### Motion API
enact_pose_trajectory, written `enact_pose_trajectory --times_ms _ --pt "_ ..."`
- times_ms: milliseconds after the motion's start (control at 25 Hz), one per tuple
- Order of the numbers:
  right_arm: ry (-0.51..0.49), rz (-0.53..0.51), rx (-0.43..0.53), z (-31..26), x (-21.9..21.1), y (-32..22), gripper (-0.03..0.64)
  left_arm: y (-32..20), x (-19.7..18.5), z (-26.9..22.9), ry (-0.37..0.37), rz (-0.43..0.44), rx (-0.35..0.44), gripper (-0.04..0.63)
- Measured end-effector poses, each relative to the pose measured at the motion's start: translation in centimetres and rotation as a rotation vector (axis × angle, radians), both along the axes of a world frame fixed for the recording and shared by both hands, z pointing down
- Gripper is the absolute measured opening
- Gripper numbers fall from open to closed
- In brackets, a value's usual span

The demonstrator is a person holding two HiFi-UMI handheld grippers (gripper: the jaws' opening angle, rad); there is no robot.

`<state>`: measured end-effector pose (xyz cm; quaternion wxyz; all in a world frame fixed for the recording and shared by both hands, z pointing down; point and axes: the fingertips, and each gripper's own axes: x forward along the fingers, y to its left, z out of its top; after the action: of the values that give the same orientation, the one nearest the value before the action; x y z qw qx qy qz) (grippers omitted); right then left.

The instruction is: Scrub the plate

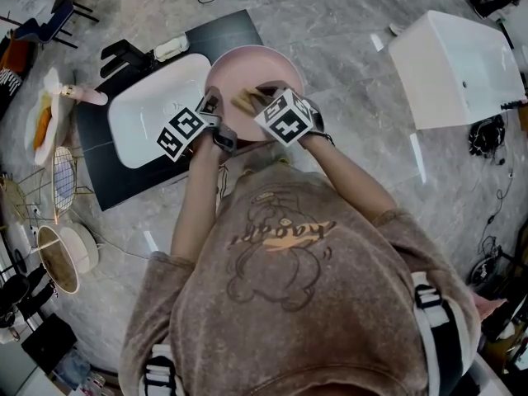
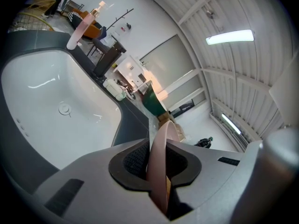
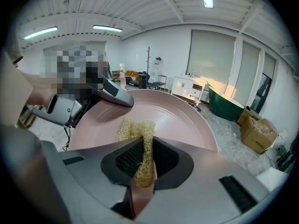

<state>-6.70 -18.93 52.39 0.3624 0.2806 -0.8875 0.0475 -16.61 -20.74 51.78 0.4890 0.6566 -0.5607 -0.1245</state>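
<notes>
Left gripper point(image 2: 158, 163) clamps the pink plate point(image 1: 252, 68) by its rim. Right gripper point(image 3: 142, 160) pinches a loofah scrubber point(image 3: 135, 129) against it, beside the white sink point(image 1: 153, 110).

The person wears a mottled brown sweatshirt point(image 1: 330, 304) with sleeves ending near the elbow. Its front carries a line-drawn cartoon bear and orange lettering. Black-and-white straps point(image 1: 431, 302) lie over the garment at both sides. The left gripper point(image 2: 159, 164) and right gripper point(image 3: 142, 164) each have a smooth grey housing, black textured pads point(image 3: 127, 158) and a white cube point(image 1: 286, 117) bearing black square markers.
</notes>
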Motion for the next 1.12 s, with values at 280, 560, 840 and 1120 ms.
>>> enact_pose_trajectory --times_ms 280,560,840,1120 --pt "-0.167 0.058 -0.038 -2.5 1.2 -1.3 0.052 -1.0 -0.5 0.4 0.022 -0.011 -0.007 0.048" --pt "-0.295 0.156 -0.037 -4.9 4.5 -2.3 0.052 -1.9 -1.2 2.9 -0.034 0.006 -0.058 0.048" --pt "-0.389 0.300 0.010 -6.5 9.7 -2.8 0.052 -3.4 -1.3 6.4 -0.091 0.030 -0.107 0.048" --pt "-0.420 0.409 0.018 -6.4 13.7 -2.6 0.052 -4.6 -0.8 9.1 -0.123 0.048 -0.156 0.048"
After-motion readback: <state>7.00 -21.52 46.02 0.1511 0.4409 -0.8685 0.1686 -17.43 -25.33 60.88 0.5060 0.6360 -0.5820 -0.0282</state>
